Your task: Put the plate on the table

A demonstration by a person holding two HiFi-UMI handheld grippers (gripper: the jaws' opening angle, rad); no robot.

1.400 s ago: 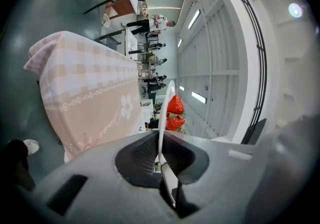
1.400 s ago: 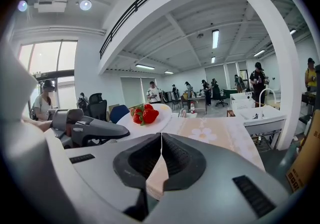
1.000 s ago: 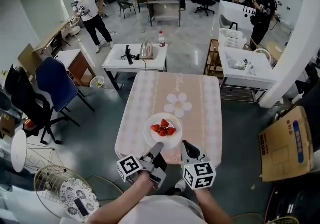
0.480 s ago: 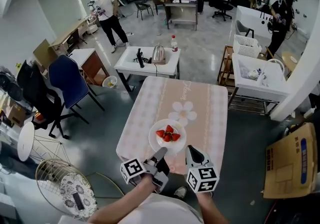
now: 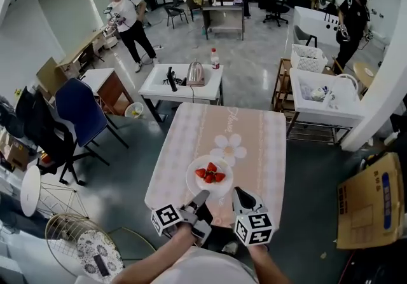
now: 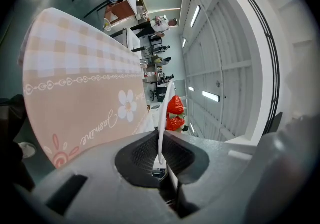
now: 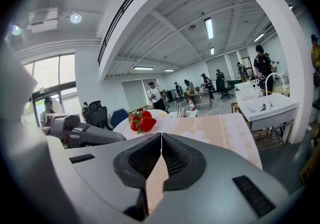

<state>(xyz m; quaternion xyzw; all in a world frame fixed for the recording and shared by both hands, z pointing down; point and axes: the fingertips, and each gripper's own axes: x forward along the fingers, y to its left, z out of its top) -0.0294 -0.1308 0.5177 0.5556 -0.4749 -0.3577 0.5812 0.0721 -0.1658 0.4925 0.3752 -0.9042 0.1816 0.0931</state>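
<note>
A white plate with a few strawberries hangs over the near end of the pink-clothed table. My left gripper is shut on the plate's near rim. In the left gripper view the plate runs edge-on out of the left gripper, with the strawberries on it and the table beside it. I cannot tell whether the plate touches the cloth. My right gripper is shut and empty just right of the plate. In the right gripper view the right gripper points past the strawberries.
Beyond the table stands a white desk with a kettle and a bottle. A blue chair is at the left, white carts and a cardboard box at the right. Several people stand at the back.
The plate stays held by my left gripper over the near end of the table. The head view has shifted slightly, and a person at the back left has walked further away.
</note>
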